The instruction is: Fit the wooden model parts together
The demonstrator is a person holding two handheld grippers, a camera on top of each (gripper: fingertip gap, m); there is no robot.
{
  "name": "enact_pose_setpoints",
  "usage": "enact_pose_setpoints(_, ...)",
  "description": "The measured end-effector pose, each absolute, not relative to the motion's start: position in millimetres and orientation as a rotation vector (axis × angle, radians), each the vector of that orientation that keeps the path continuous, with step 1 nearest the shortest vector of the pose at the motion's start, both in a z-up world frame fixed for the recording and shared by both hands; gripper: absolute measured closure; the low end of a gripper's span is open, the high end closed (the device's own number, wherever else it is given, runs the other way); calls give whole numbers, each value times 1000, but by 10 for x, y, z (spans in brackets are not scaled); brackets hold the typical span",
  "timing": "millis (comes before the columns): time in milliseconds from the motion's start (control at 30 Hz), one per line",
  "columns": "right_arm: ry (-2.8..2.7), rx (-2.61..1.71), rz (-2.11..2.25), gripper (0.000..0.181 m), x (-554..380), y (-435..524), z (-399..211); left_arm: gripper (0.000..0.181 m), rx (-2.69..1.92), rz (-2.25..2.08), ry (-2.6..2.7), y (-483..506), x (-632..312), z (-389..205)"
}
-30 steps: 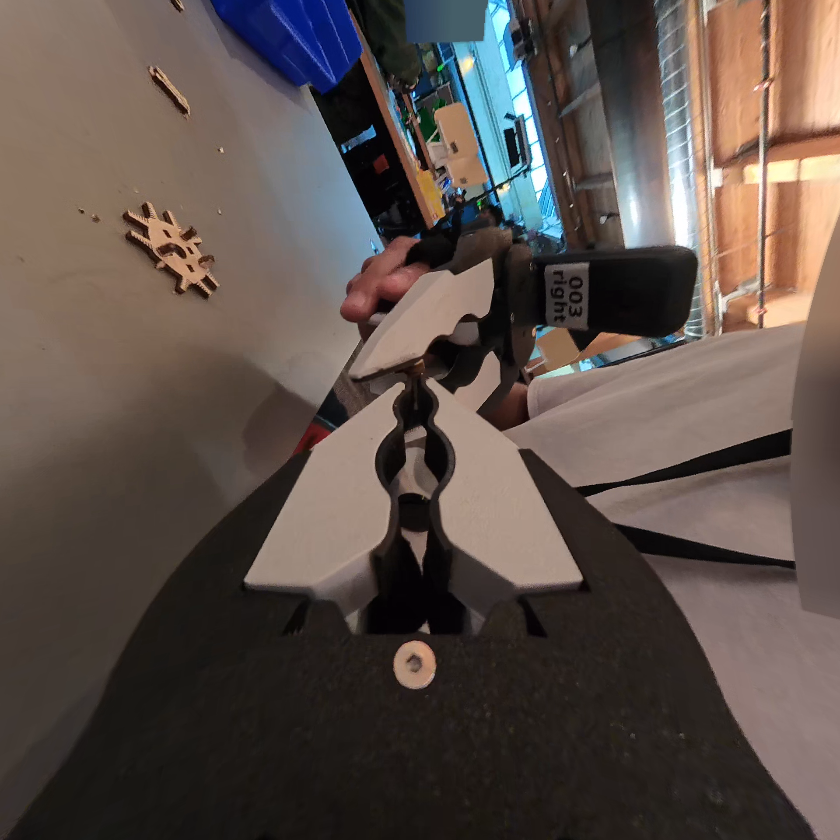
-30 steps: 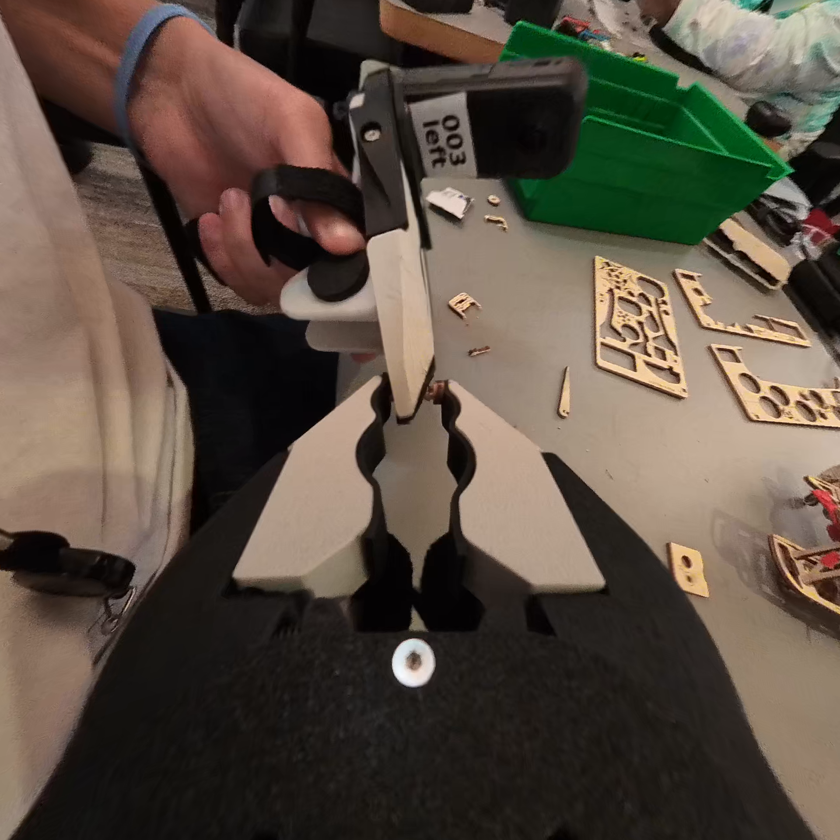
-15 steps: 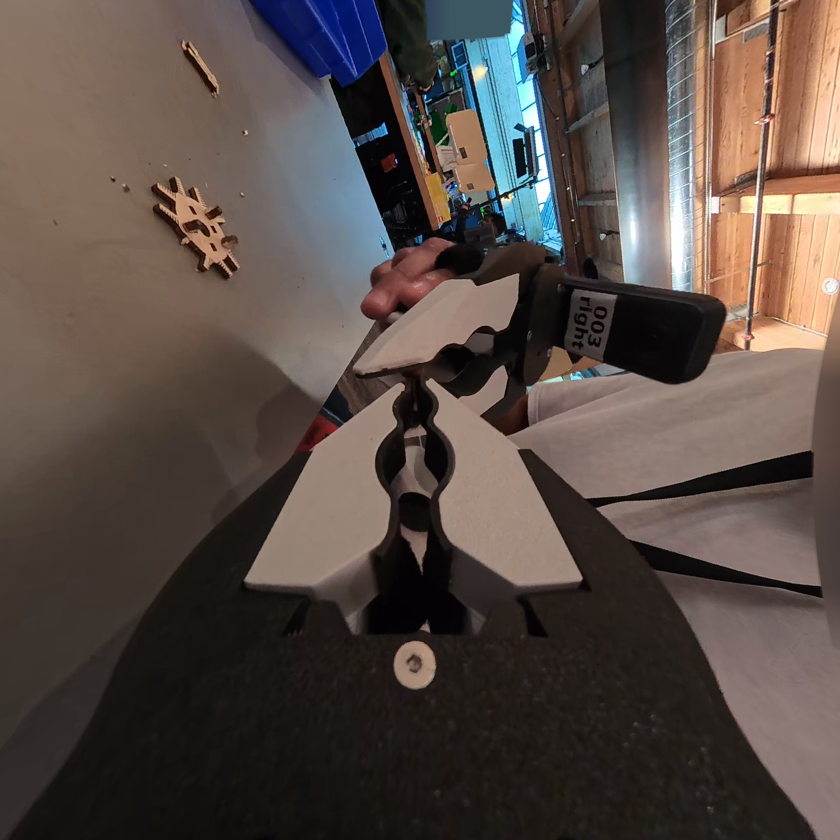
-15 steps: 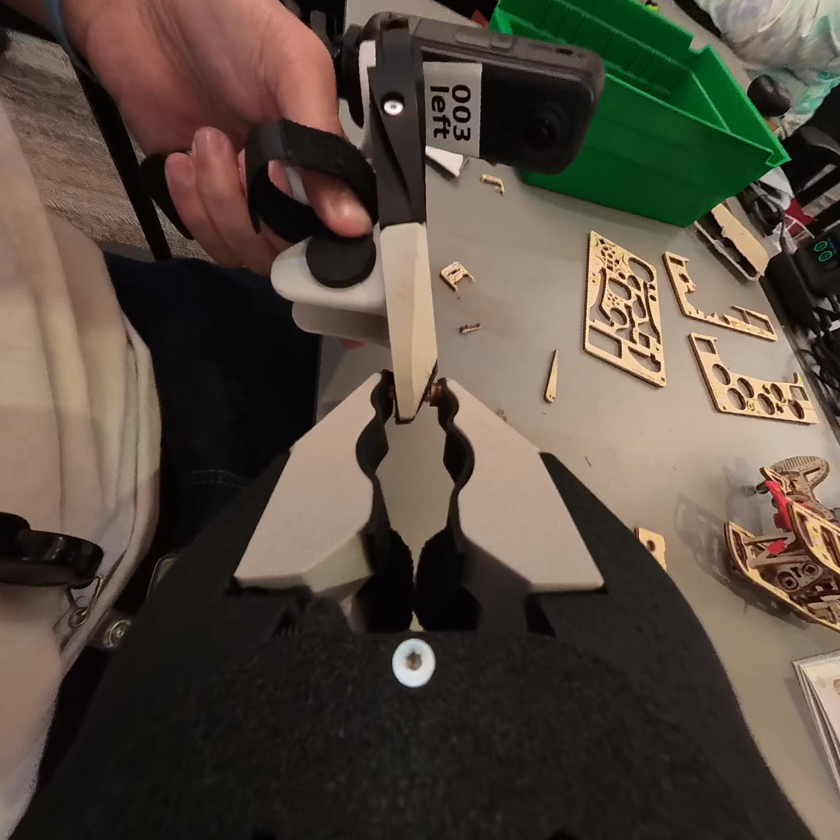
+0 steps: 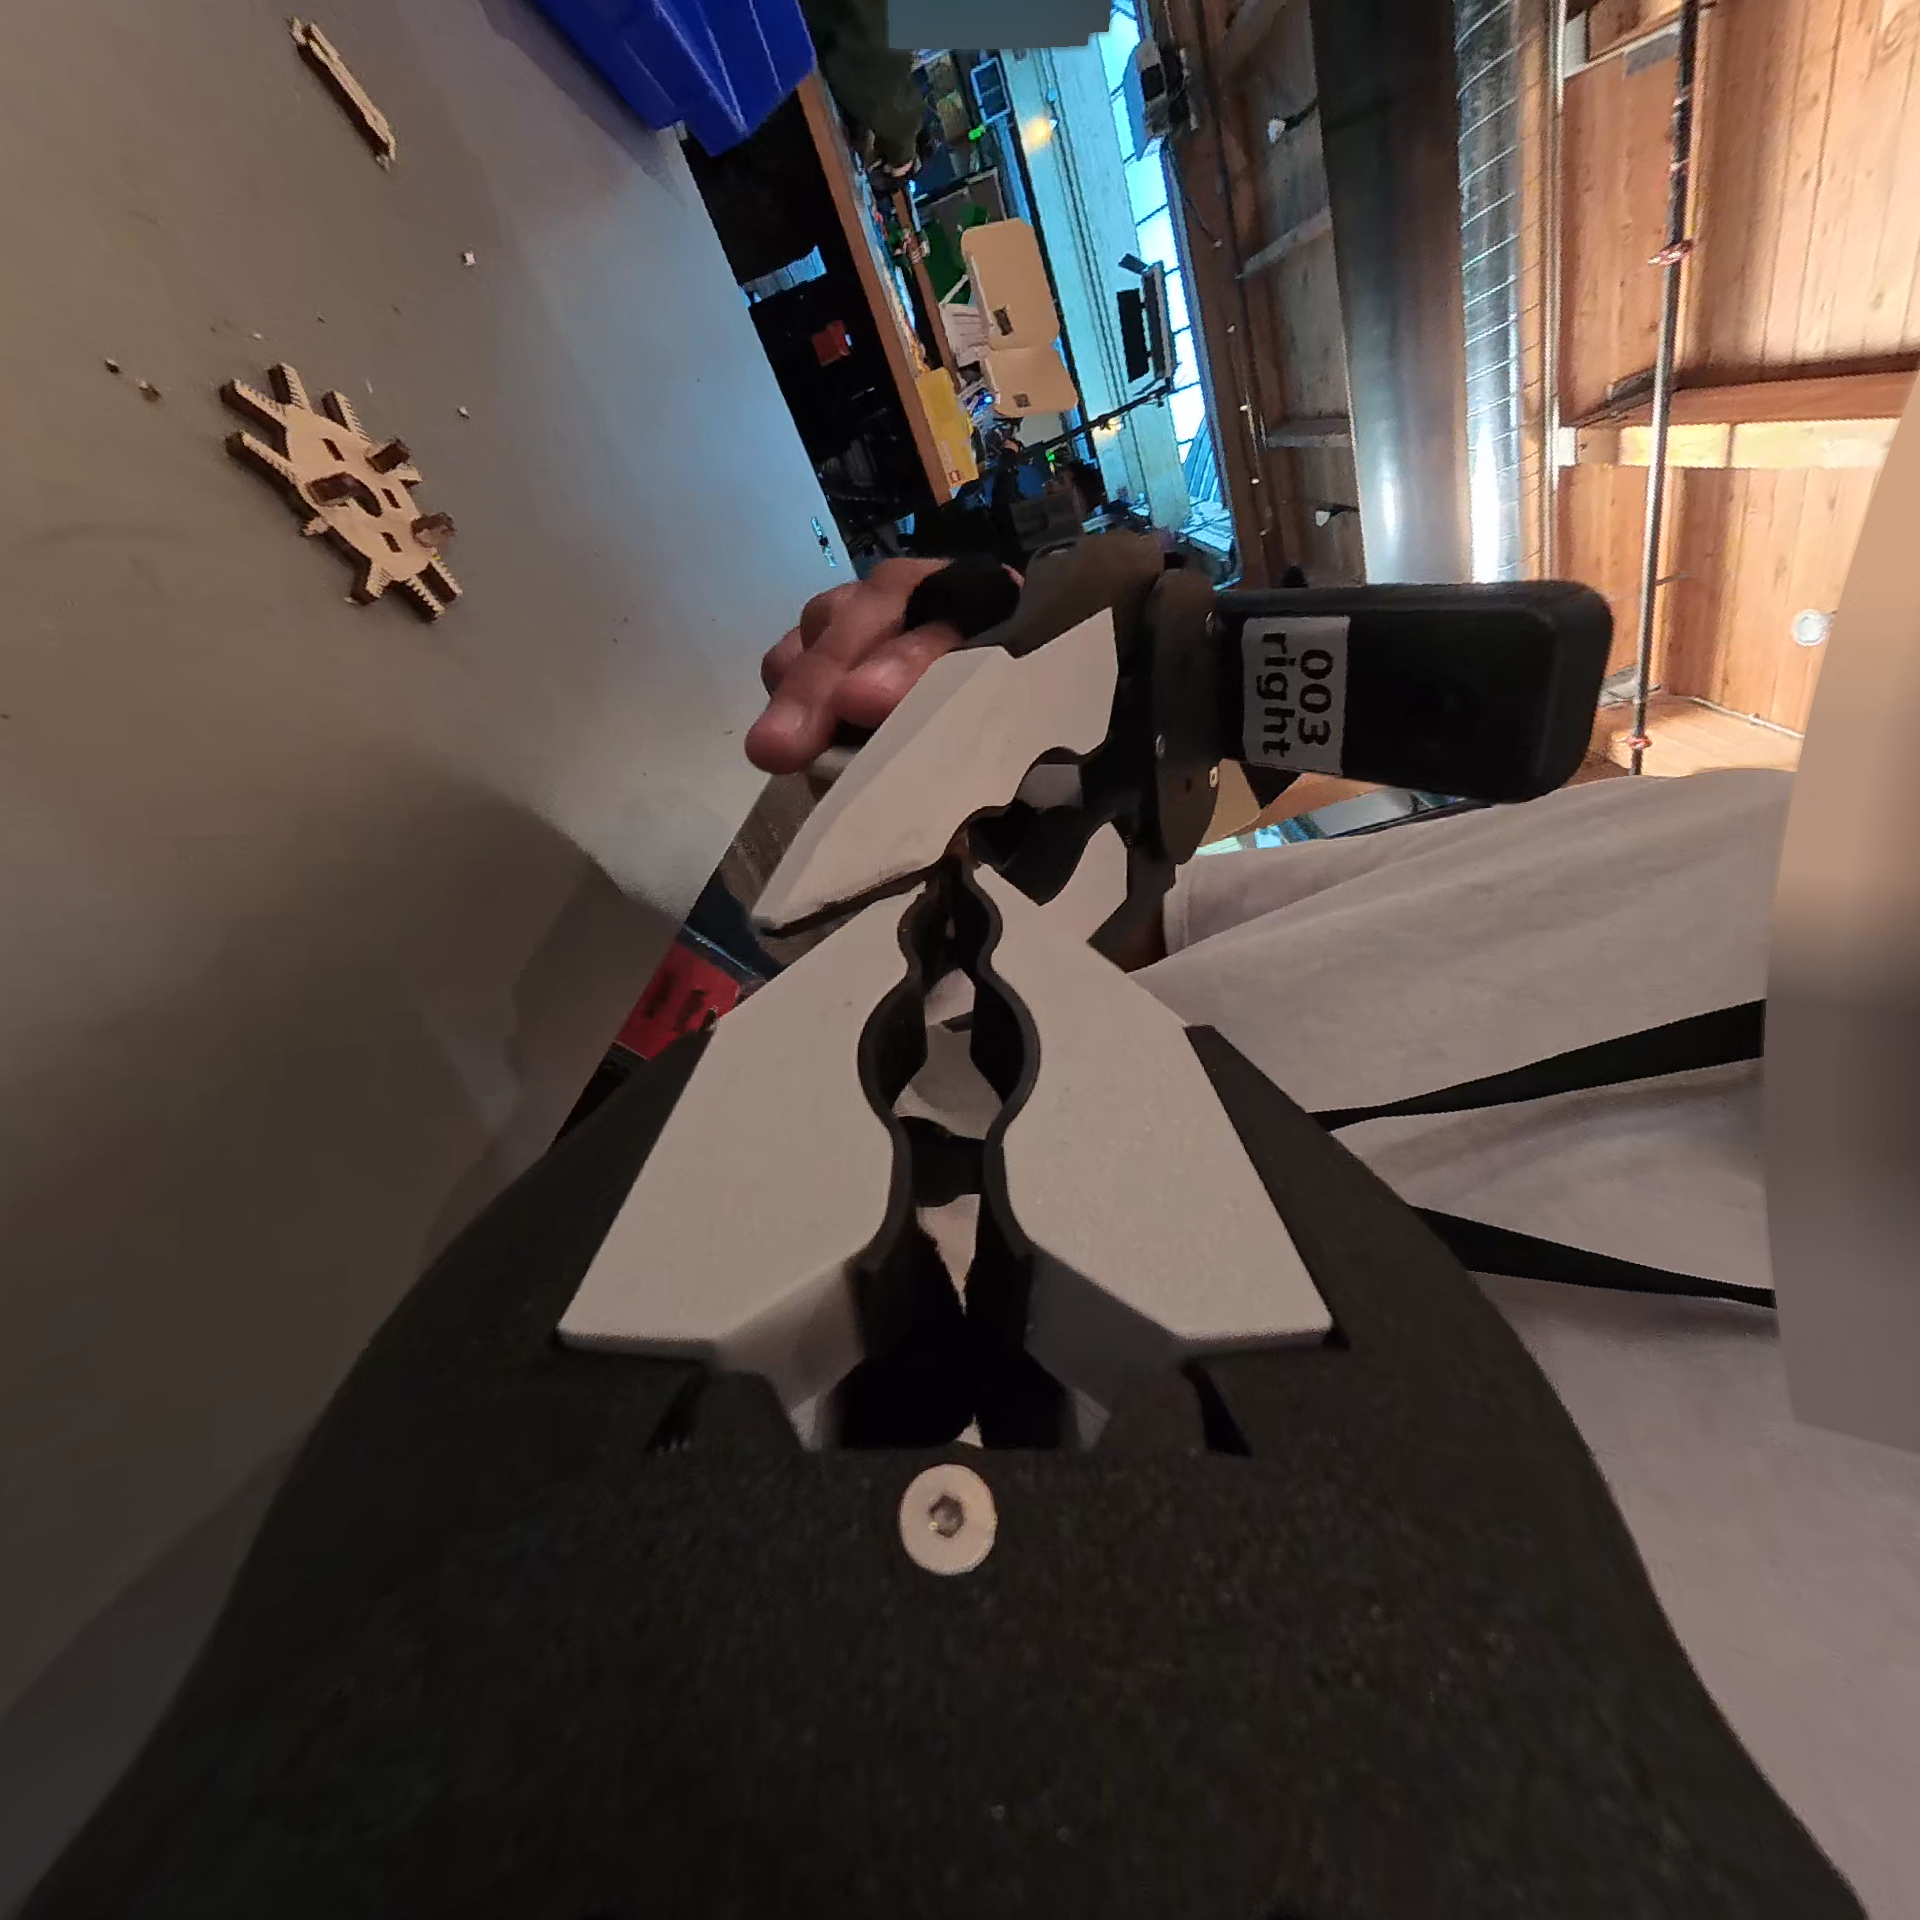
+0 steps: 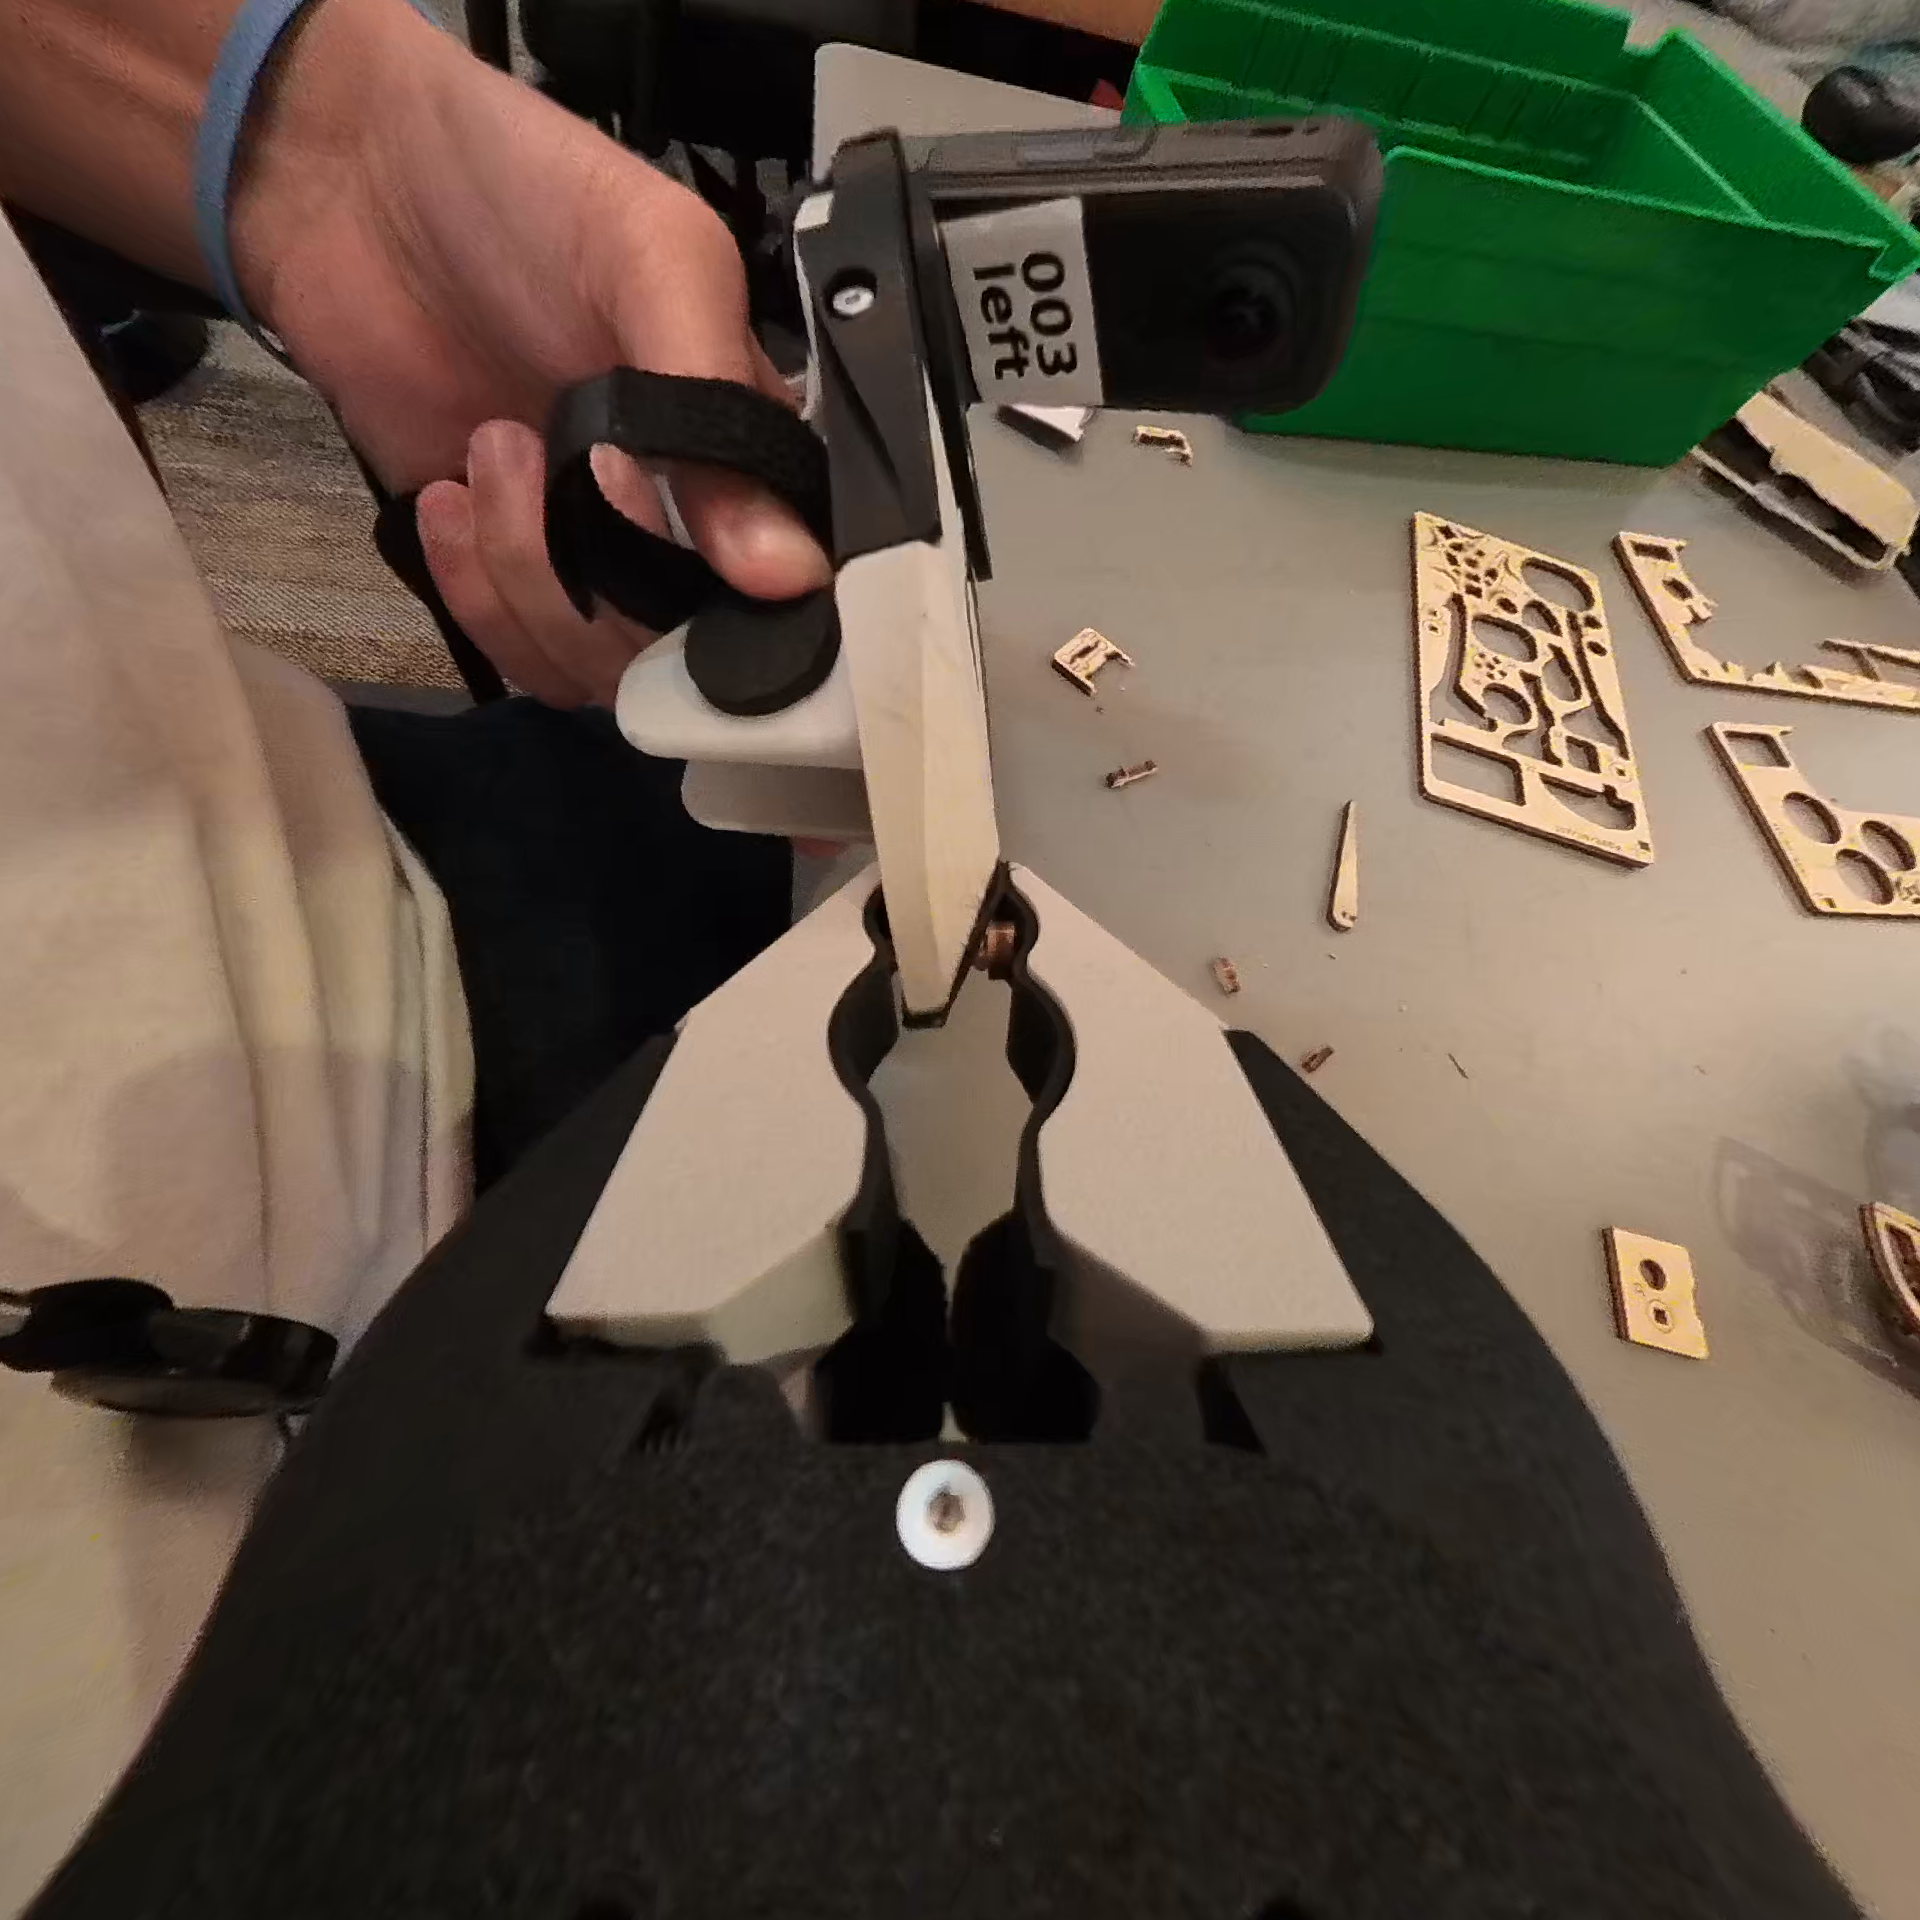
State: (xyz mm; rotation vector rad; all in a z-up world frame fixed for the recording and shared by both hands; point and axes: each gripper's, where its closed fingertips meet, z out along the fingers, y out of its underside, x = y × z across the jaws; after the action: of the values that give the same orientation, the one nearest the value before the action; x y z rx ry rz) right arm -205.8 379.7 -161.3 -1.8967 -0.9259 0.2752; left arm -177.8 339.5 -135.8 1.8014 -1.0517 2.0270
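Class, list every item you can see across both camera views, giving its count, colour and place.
Table: one, grey, under the parts.
Bin: one, green, far end of the table.
Blue bin: one, far table edge.
Cut-out sheets: three, pale wood, right of table.
Toothed wheel: one, pale wood, lying flat.
Small plate: one, pale wood, near right edge.
Small wooden piece: one, brown, at the gripper tips.
Left gripper: one, grey and black.
Right gripper: one, grey and black.
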Motion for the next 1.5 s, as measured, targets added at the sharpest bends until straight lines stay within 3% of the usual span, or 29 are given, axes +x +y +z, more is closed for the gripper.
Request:
enact_pose_setpoints(267,-913,-1838,265,166,-2054,3822,-1520,181,1764,2088,-1021,3419,-1782,-1265)
enact_pose_setpoints(333,-867,-1819,184,148,-1934,3863,-1456,181,1761,2109,-1000,3471,-1788,-1239)
enact_pose_setpoints(533,-928,-1790,172,161,-1958,3796,-1418,181,1754,2115,-979,3496,-1790,-1239)
enact_pose_setpoints(967,-948,-1767,117,161,-1930,3799,-1391,181,1798,2121,-1103,3496,-1771,-1230)
enact_pose_setpoints(1067,-882,-1749,133,144,-1892,3826,-1297,181,1788,2143,-1161,3483,-1783,-1181)
enact_pose_setpoints(1200,-978,-1640,17,162,-1956,3775,-1263,181,1753,2147,-1072,3493,-1794,-1177)
enact_pose_setpoints(1500,-1019,-1703,47,163,-1950,3769,-1353,181,1767,2111,-1038,3490,-1793,-1245)
